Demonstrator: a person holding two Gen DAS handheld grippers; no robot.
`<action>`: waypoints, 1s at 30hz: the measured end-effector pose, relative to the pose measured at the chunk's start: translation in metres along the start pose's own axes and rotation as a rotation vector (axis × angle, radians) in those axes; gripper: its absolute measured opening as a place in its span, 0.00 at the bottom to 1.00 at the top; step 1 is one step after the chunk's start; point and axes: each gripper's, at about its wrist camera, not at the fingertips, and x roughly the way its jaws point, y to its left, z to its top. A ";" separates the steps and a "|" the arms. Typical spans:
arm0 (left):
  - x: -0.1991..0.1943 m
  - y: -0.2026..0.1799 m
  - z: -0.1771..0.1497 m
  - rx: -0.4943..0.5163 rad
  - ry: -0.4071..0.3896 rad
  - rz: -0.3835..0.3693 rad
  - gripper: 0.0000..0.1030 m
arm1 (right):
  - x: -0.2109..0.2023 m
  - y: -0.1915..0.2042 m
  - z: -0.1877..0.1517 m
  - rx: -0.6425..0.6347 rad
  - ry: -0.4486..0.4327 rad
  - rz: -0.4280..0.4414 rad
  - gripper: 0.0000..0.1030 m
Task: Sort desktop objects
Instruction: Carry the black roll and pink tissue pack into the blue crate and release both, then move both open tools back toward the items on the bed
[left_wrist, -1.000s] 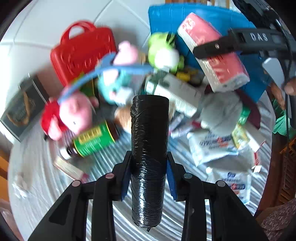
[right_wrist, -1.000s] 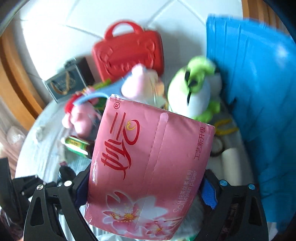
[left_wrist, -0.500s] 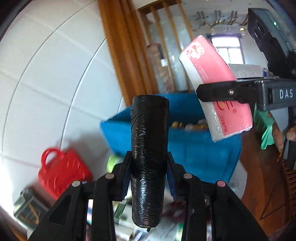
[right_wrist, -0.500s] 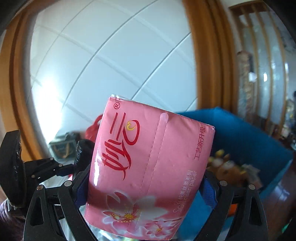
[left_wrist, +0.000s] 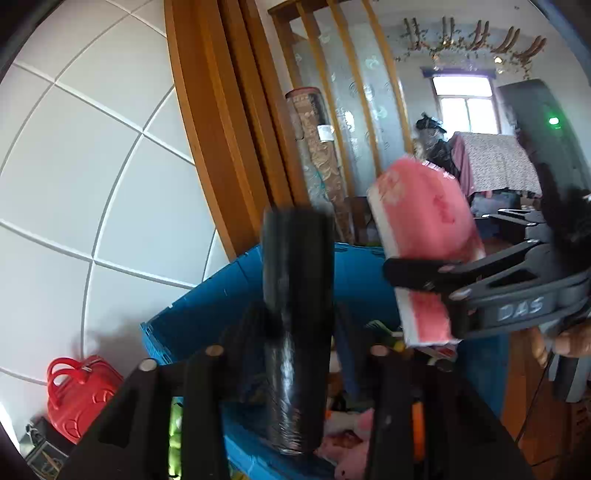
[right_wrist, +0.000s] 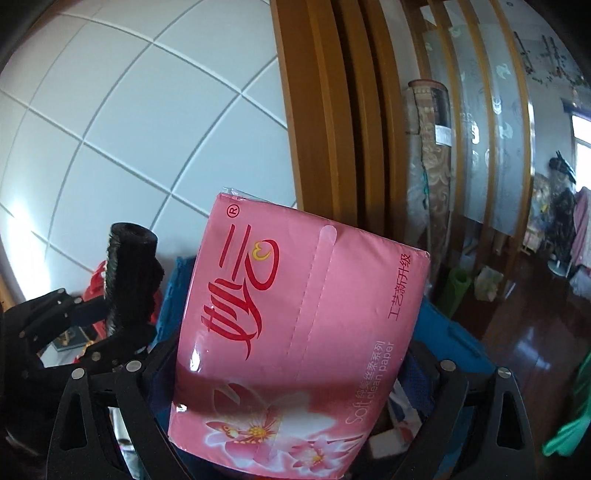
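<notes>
Since a second ago, both loads have been lifted off the desk to above the blue bin (left_wrist: 207, 306). The left gripper (left_wrist: 295, 350) is clamped on a black roll (left_wrist: 297, 332); the right gripper (right_wrist: 291, 373) is clamped on a pink tissue pack (right_wrist: 295, 332).

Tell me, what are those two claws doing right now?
Left claw shut on black roll. Right claw shut on pink tissue pack. Both above blue bin. Nothing in the way.

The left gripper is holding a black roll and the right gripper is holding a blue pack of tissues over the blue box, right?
Almost. The tissue pack in the right gripper is pink, not blue; the right wrist view shows it plainly. The rest holds: the left gripper grips the black roll, and both are over the blue box.
</notes>
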 end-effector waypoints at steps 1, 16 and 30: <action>0.008 0.000 0.006 0.002 0.010 0.032 0.79 | 0.012 -0.007 0.007 0.000 0.029 -0.002 0.96; -0.018 0.013 -0.003 -0.116 -0.057 0.261 1.00 | -0.014 -0.036 0.031 0.038 -0.092 0.136 0.99; -0.080 0.056 -0.104 -0.215 -0.050 0.497 1.00 | -0.046 0.036 -0.034 -0.050 -0.120 0.182 1.00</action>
